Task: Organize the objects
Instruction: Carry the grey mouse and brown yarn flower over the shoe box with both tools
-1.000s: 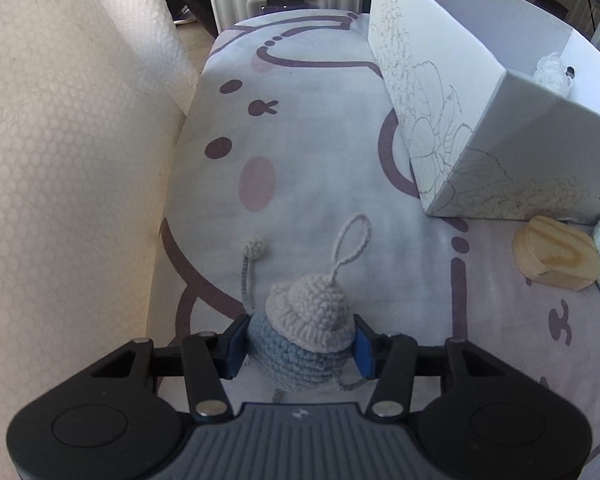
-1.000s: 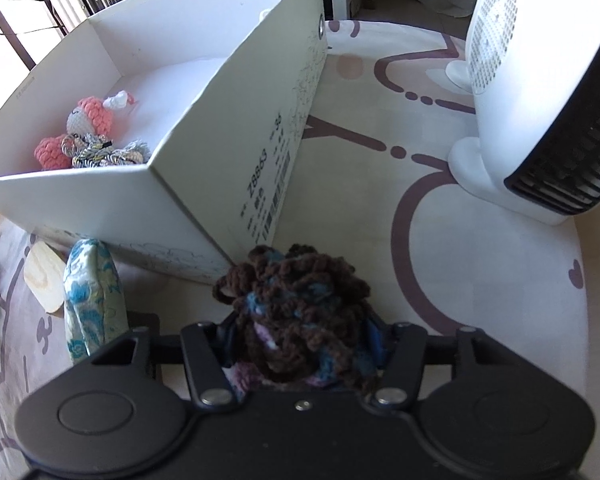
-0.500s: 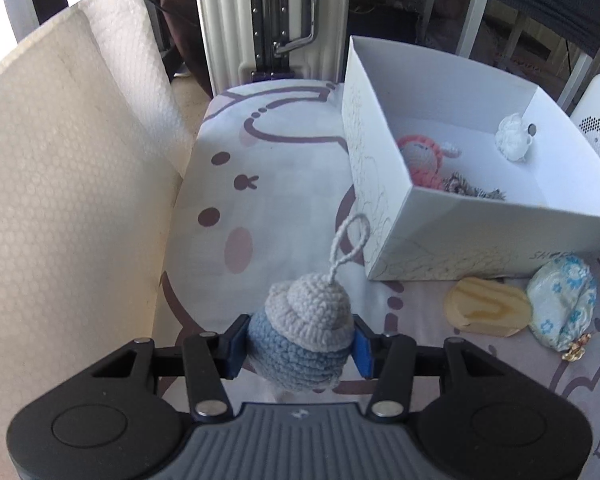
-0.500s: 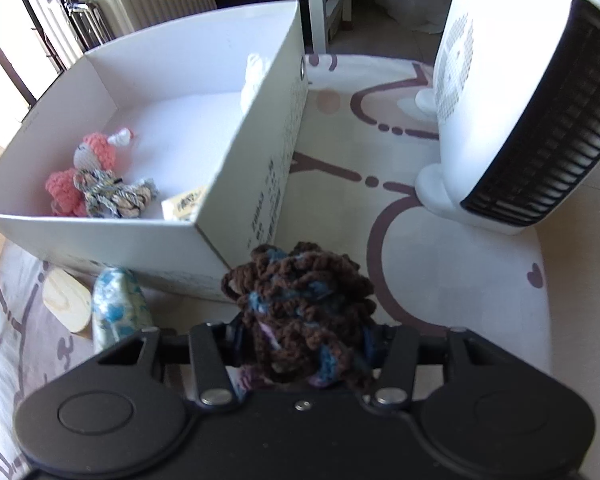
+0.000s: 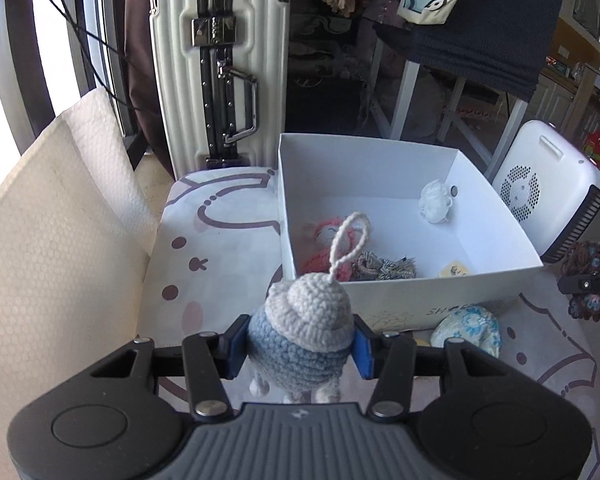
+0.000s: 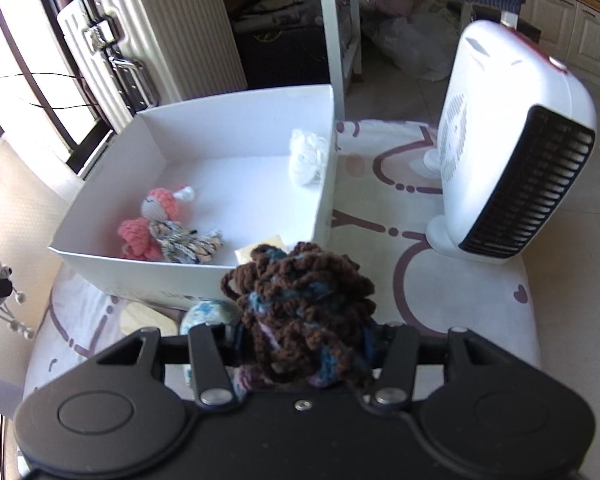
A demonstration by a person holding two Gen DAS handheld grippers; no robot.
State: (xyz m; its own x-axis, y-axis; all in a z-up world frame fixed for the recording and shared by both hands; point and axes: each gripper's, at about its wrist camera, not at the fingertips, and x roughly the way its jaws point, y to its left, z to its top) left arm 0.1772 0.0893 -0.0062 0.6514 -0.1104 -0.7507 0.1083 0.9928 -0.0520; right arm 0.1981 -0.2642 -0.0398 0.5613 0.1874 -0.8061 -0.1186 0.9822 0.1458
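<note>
Both claws raised since earlier frame; box (image 5: 416,292) interior now seen from above. Blue-grey crochet toy (image 5: 304,336) gripped in left claw (image 5: 298,350), brown yarn flower (image 6: 300,312) in right claw (image 6: 304,354), both short of box. Risk: loop or dangling cords snagged on box rim at release.

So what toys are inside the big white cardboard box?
Inside the white cardboard box: a pink crochet doll, a striped yarn bundle, a white fluffy ball and a small yellowish card. The near wall hides the floor strip behind it.
</note>
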